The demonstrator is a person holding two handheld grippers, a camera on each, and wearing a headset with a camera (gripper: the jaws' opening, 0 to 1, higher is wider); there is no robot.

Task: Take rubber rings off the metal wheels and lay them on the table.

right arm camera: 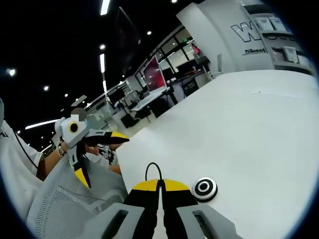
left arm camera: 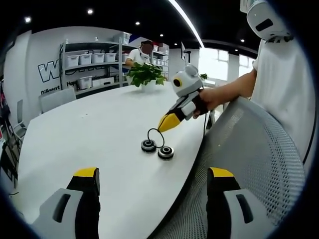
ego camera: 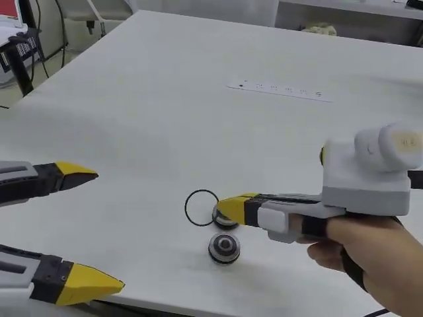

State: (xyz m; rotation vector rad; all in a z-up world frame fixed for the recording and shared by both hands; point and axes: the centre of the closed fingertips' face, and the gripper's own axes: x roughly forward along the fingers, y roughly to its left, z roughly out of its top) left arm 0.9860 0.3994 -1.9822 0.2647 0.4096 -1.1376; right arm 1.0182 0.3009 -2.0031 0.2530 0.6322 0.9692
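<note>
"Peeling the first rubber ring free, is that the step we're on?"

"We think so. Our right gripper is clamped on the ring, jaws pressed together, as its own view confirms. The loop stands up from the far wheel on the table. We cannot tell whether its lower edge is caught in the groove."

"And the left gripper?"

"Spread wide and holding nothing, well apart from the wheels at the table's near edge."

"So what does the next move call for?"

"Lifting the ring clear, we'd say, then laying it flat on bare table. The wheel is loose, so it may ride up with the ring. We could pin it with the left gripper."

"Anything in the way?"

"Little. The near wheel sits just beside the far one, its dark band apparently on, so we should swing away from it. A white strip lies far across the table, no bother at all."
</note>
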